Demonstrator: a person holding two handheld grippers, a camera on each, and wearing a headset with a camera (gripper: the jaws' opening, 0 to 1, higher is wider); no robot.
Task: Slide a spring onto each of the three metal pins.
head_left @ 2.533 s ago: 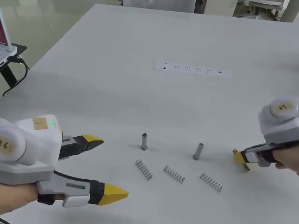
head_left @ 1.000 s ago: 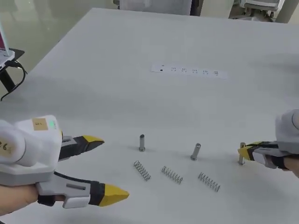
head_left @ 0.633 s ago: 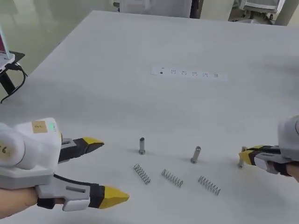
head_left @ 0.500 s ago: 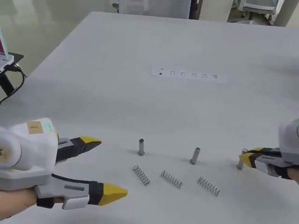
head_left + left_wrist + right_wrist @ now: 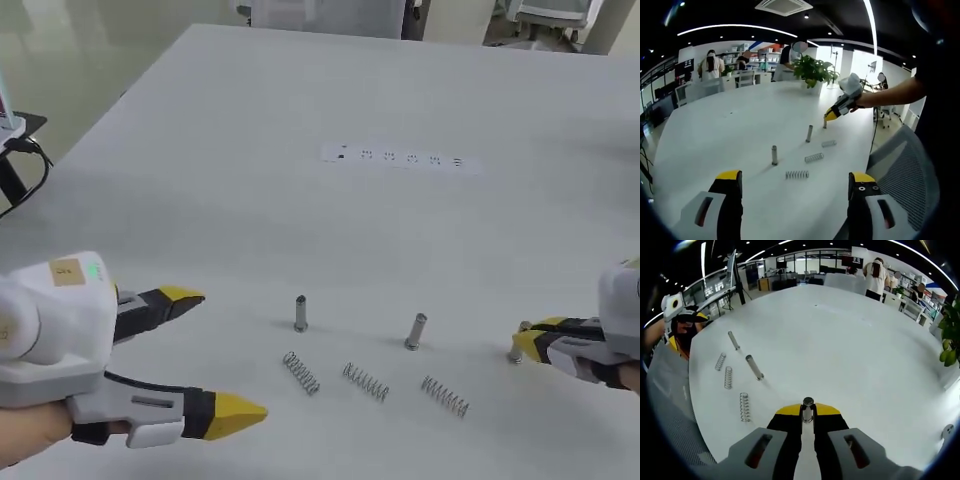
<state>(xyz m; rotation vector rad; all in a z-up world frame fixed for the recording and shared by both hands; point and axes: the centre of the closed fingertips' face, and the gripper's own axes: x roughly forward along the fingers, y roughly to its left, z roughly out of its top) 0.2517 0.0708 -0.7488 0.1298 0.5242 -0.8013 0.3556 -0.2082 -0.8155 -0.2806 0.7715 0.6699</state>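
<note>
Two metal pins (image 5: 301,312) (image 5: 416,331) stand upright on the white table (image 5: 300,220). My right gripper (image 5: 520,342) is shut on the third pin (image 5: 517,347) at the right end of the row. The right gripper view has this pin (image 5: 808,407) upright between the closed yellow tips of the right gripper (image 5: 808,412). Three springs (image 5: 300,372) (image 5: 365,382) (image 5: 443,396) lie flat just in front of the pins. My left gripper (image 5: 212,353) hovers open to the left of them, nothing between its fingers. The left gripper view has the nearest spring (image 5: 797,174) ahead of the jaws.
A flat white socket strip (image 5: 398,158) sits farther back on the table. The table's left edge (image 5: 120,100) runs diagonally, with a cable and stand beyond it. A mesh chair (image 5: 900,170) stands by the near edge. People and a plant (image 5: 812,70) are far behind.
The head view has drifted a little. My right gripper keeps its hold on the right-hand pin at the same spot. The left gripper stays open and has hardly moved.
</note>
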